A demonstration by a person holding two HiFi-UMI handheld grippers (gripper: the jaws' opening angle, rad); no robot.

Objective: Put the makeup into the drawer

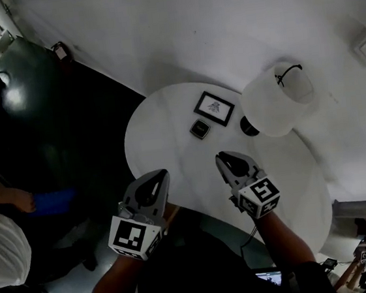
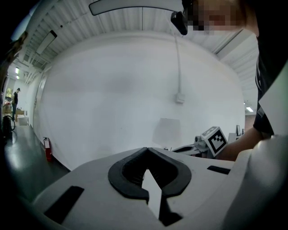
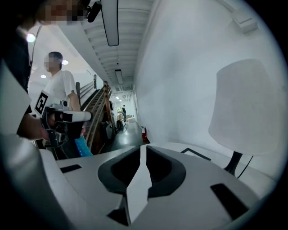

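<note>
Round white table stood against white wall; dark floor to left. On table: lamp with white shade, black picture frame lying flat, small dark makeup case just beside frame's near corner. Left gripper hovered at table's near edge, right gripper over tabletop. Both pointed roughly toward makeup case, apart from it. Both claws pressed together, nothing between them.
</note>
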